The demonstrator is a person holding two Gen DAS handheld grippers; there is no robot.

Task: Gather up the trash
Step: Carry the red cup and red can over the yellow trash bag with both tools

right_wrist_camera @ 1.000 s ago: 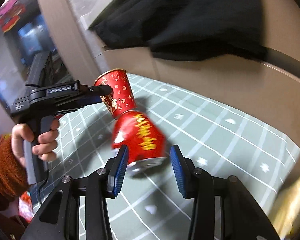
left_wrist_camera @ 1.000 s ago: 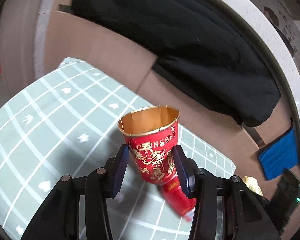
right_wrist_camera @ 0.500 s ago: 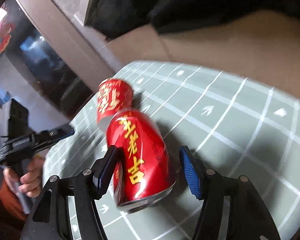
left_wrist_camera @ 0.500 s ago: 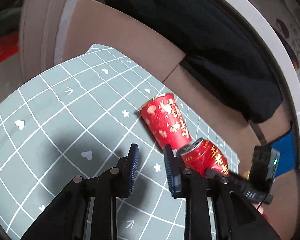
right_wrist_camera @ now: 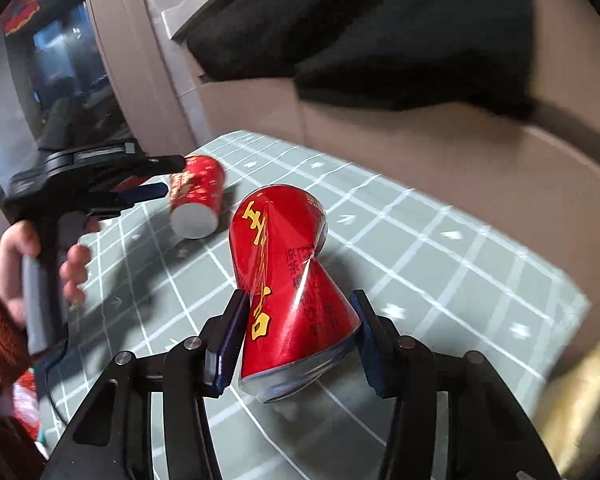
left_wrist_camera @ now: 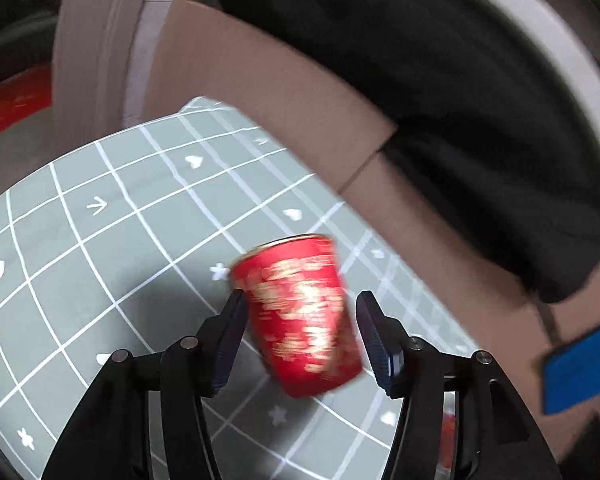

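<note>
The red paper cup (left_wrist_camera: pixel 300 312) has tipped over since a second ago and lies loose between your spread left gripper (left_wrist_camera: pixel 300 336) jaws. Your right gripper (right_wrist_camera: pixel 296 336) pinches the crumpled, dented red can (right_wrist_camera: pixel 288 280). Open grid mat (right_wrist_camera: pixel 440 260) runs right.

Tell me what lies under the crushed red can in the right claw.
Under the crushed red can lies the grey-green grid mat, with the can's shadow. The right claw and the can hide the patch directly beneath.

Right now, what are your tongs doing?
Right tongs shut on crushed can. Left tongs open around tipped paper cup. Nothing in the way.
</note>
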